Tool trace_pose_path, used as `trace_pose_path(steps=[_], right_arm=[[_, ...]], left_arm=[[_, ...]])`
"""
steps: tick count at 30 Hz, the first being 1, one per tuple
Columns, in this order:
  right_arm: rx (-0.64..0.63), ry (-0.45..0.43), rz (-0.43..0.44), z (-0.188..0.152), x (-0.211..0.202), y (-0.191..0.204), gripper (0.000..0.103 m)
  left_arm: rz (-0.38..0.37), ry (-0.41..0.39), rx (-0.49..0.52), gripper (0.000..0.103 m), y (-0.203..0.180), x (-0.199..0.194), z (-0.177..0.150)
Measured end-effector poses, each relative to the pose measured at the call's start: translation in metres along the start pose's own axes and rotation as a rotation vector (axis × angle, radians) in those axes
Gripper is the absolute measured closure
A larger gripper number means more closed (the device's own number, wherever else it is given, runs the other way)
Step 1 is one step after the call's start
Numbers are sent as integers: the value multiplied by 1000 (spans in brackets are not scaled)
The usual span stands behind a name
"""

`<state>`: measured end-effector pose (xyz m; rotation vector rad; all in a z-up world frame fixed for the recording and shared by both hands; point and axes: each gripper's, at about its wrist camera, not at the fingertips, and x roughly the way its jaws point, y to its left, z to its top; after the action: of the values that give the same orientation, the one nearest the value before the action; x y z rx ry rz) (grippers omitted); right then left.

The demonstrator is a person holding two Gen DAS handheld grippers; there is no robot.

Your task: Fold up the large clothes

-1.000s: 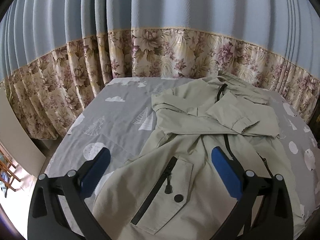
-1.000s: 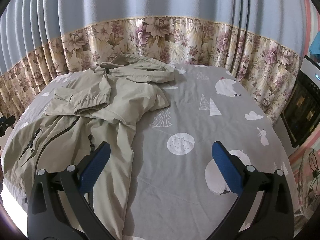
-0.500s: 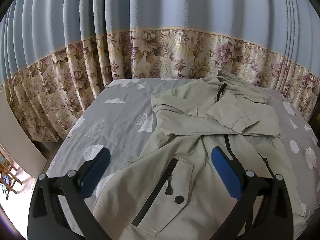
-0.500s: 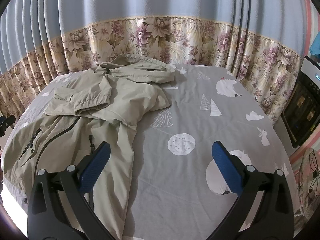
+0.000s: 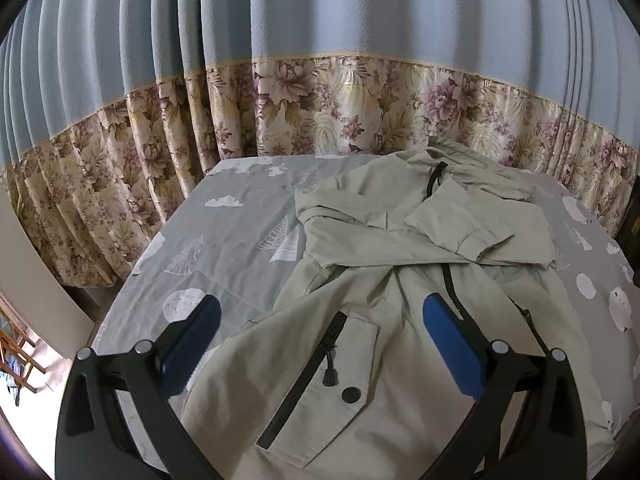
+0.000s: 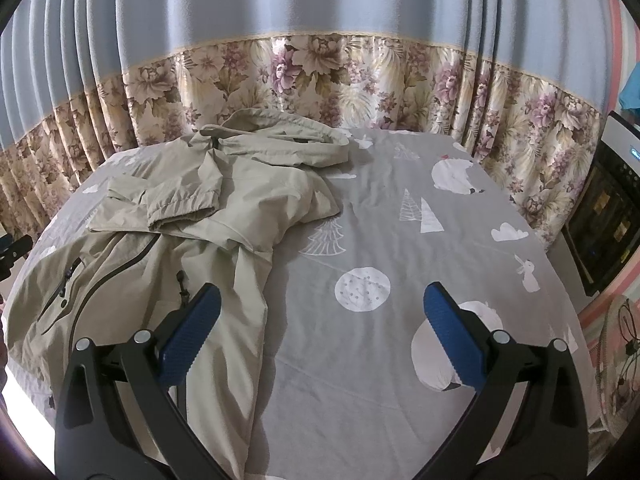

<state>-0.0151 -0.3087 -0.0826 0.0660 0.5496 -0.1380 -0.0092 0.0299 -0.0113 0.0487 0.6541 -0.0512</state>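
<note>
Left wrist view: both my left gripper (image 5: 320, 340) and right gripper (image 6: 320, 336) gape wide, so I should pinch the jacket (image 5: 360, 360) hem squarely.

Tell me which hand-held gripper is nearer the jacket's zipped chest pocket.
Left. The left hand-held gripper hovers open directly over the zipped pocket; the right hand-held gripper hangs open beyond the jacket's edge, the pocket far to its left.

A pale khaki hooded jacket (image 5: 400, 280) with black zips lies face up on the grey bedsheet printed with white trees and clouds (image 5: 224, 240), one sleeve folded across its chest. The left gripper (image 5: 320, 332) with blue-padded black fingers hangs spread wide above the zipped chest pocket (image 5: 320, 384), clasping nothing. Behind the bed hangs a blue curtain with a floral lower band (image 5: 320, 112).
</note>
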Motion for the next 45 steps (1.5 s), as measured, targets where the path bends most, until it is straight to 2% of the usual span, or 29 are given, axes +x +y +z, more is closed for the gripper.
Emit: trace_pose_path(steps=[5, 11, 15, 19, 21, 25, 27, 28, 29, 30, 31, 32, 38, 42, 44, 45], right_arm=[[-7, 27, 24, 0, 12, 9, 3], [-23, 85, 52, 5, 48, 24, 3], [-32, 95, 58, 12, 65, 32, 3], [-63, 153, 55, 17, 101, 44, 4], [-67, 169, 58, 20, 117, 48, 8], [-83, 204, 13, 29, 152, 55, 10], [-57, 211, 32, 34, 164, 53, 14], [-48, 213, 34, 36, 167, 51, 30], [-34, 212, 40, 39, 169, 48, 50], [-21, 200, 51, 43, 169, 46, 60], [-18, 192, 44, 46, 170, 44, 84], [-12, 186, 33, 49, 172, 41, 89], [18, 139, 25, 72, 173, 15, 92], [12, 129, 35, 81, 167, 8, 91], [8, 122, 36, 81, 164, 9, 91], [7, 118, 36, 81, 162, 10, 91]], left_arm=[[3, 14, -3, 2, 1, 6, -1], [1, 26, 0, 2, 3, 11, -1], [-3, 25, 10, 2, 3, 16, 2], [0, 34, 22, 2, 4, 27, 6], [-8, 39, 16, 2, 6, 33, 8], [-6, 58, 18, 2, 10, 53, 11], [11, 75, 49, 2, 11, 66, 13], [19, 80, 64, 2, 11, 74, 15], [25, 91, 74, 2, 11, 80, 16], [14, 110, 88, 2, 11, 89, 19], [5, 118, 97, 2, 12, 96, 23], [5, 120, 108, 2, 11, 101, 26], [20, 137, 220, 2, -3, 133, 38], [-39, 223, 313, 2, -18, 161, 34], [-67, 230, 365, 2, -24, 160, 29], [-51, 218, 393, 2, -24, 160, 26]])
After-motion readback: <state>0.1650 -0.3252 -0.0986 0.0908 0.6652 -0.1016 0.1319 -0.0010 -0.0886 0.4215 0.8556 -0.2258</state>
